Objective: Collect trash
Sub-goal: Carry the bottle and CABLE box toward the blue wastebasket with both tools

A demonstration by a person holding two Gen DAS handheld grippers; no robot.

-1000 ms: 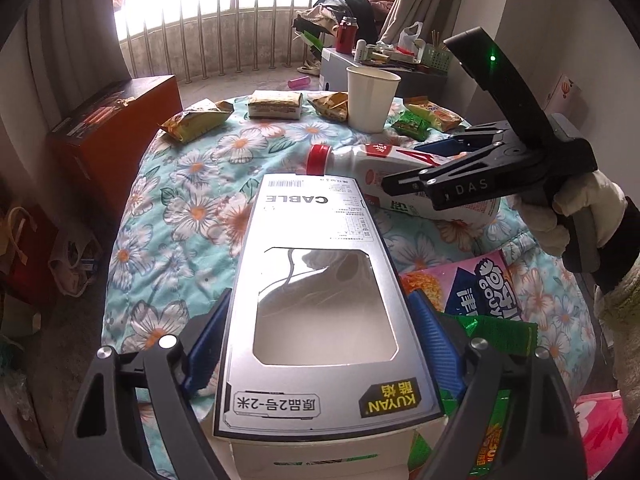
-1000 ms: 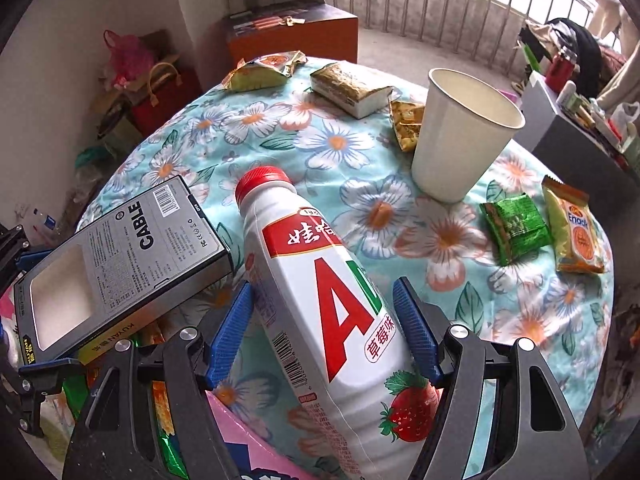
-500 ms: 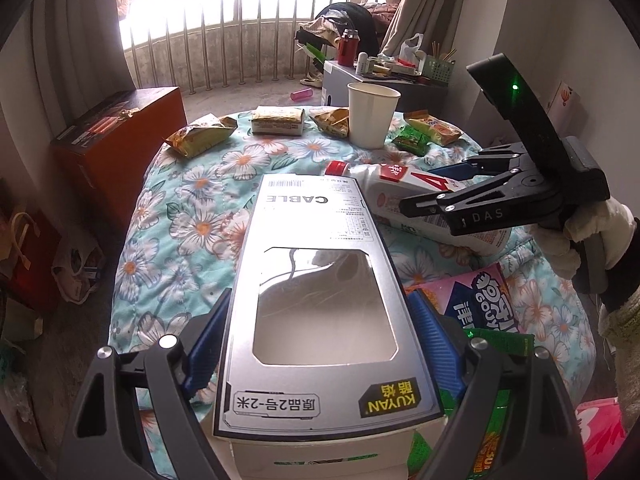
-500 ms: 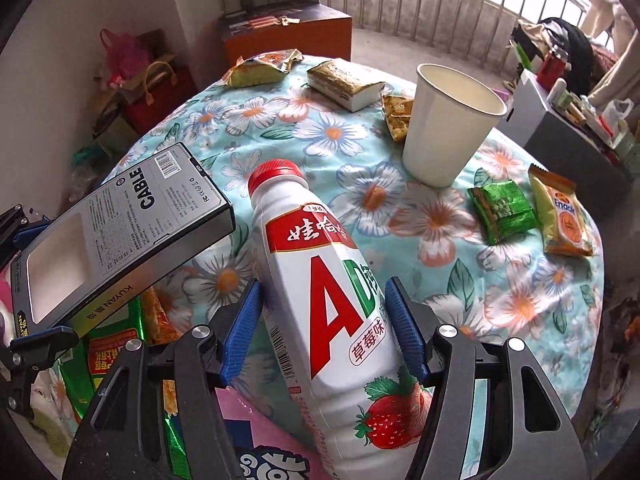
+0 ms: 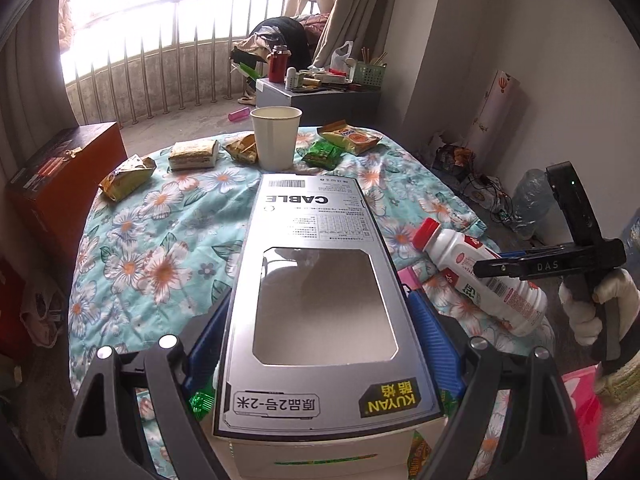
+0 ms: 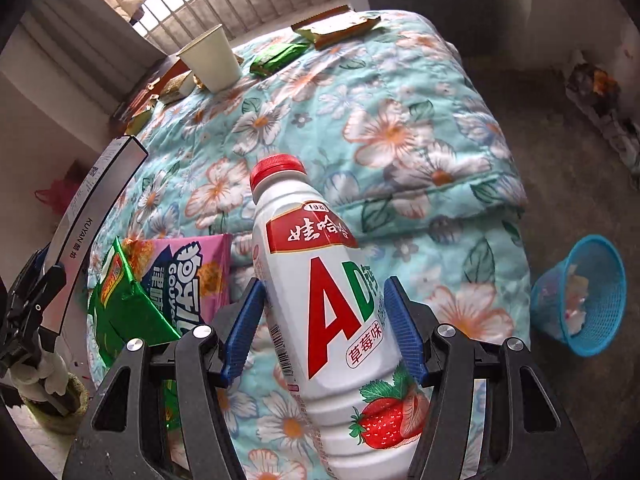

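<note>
My left gripper (image 5: 316,332) is shut on a grey cable box (image 5: 316,256) with a clear window, held above the floral-covered table (image 5: 168,232). My right gripper (image 6: 324,320) is shut on a white milk bottle (image 6: 320,280) with a red cap and strawberry label, held above the table's right side; it also shows in the left wrist view (image 5: 476,276). A blue mesh trash basket (image 6: 584,296) with white scraps stands on the floor to the right. A paper cup (image 5: 276,136) and several snack wrappers (image 5: 324,152) lie at the table's far edge.
A pink snack bag (image 6: 192,276) and green wrapper (image 6: 124,308) lie on the table near the left gripper. An orange box (image 5: 52,184) stands on the left, a cluttered grey side table (image 5: 320,96) behind. Bags and clutter line the right wall.
My right gripper has swung right with the bottle, away from the box, and the blue basket has come into its view. My left gripper has risen with the box.
</note>
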